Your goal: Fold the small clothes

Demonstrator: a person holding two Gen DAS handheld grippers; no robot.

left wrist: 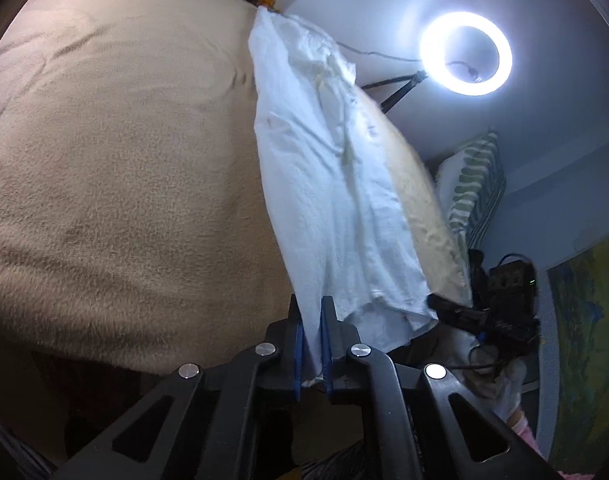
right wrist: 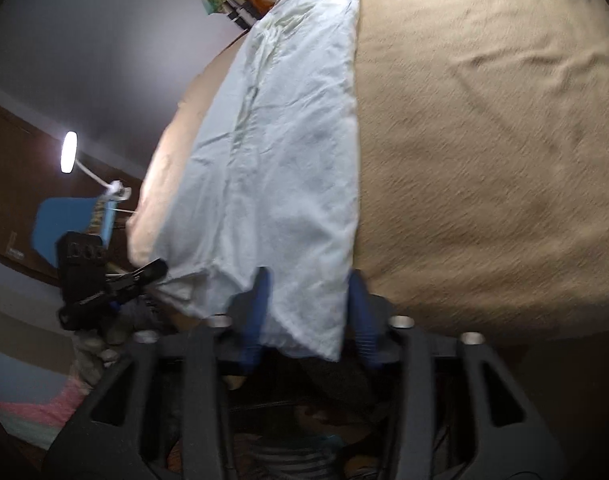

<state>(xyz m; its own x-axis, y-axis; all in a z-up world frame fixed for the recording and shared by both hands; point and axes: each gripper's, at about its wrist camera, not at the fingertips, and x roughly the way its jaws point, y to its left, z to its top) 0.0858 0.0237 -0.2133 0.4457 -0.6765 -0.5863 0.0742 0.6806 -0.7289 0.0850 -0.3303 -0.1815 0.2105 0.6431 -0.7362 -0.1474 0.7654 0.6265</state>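
Observation:
A white garment lies stretched lengthwise along one side of a bed covered by a beige blanket. My left gripper is shut on its near hem, with thin cloth pinched between the blue pads. In the right wrist view the same garment runs away from me, and its near corner lies between the fingers of my right gripper. Those jaws stand apart and the pads do not press on the cloth. Each gripper shows in the other's view at the neighbouring corner: the left gripper and the right gripper.
A lit ring light on a stand and a striped pillow stand beyond the bed's side. A small lamp and a blue chair are on the other side. The blanket spreads wide beside the garment.

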